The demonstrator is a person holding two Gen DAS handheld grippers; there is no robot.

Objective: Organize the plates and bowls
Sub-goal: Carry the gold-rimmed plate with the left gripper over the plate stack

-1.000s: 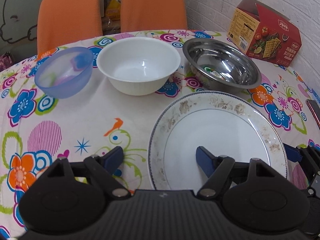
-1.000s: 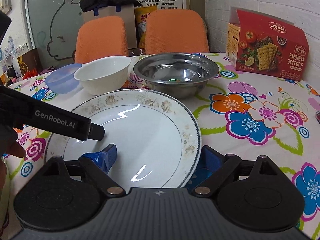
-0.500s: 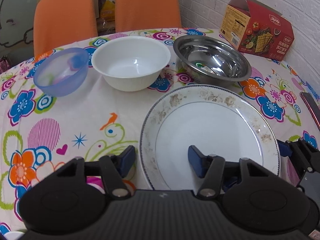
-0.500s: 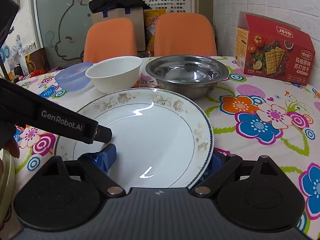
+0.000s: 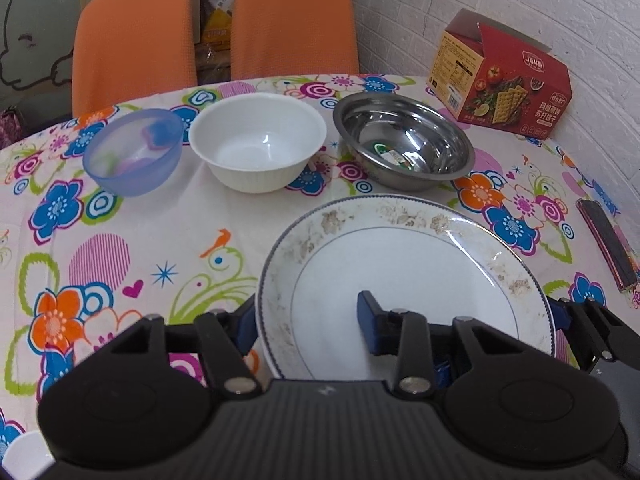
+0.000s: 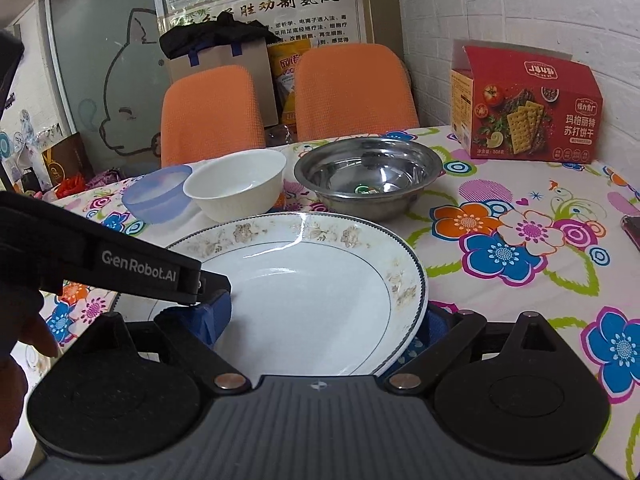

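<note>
A large white plate (image 5: 400, 248) (image 6: 312, 264) with a faded floral rim is held a little above the flowered tablecloth (image 5: 120, 240), between both grippers. My left gripper (image 5: 306, 320) is shut on its left rim, one blue finger under the edge and the other on the plate's face. My right gripper (image 6: 324, 320) is shut on the right rim in the same way. Behind the plate stand a translucent blue bowl (image 5: 132, 152) (image 6: 156, 196), a white bowl (image 5: 256, 140) (image 6: 236, 184) and a steel bowl (image 5: 404, 148) (image 6: 368, 172).
A red cracker box (image 5: 500, 84) (image 6: 528, 108) stands at the back right by the brick wall. A dark flat object (image 5: 608, 240) lies at the table's right edge. Two orange chairs (image 5: 292, 20) stand behind the table. A person's hand (image 6: 24, 340) holds the left gripper.
The left gripper's fingers have closed in onto the plate's left rim. The plate has risen off the table with both grippers and now overlaps the steel bowl's base in the right wrist view.
</note>
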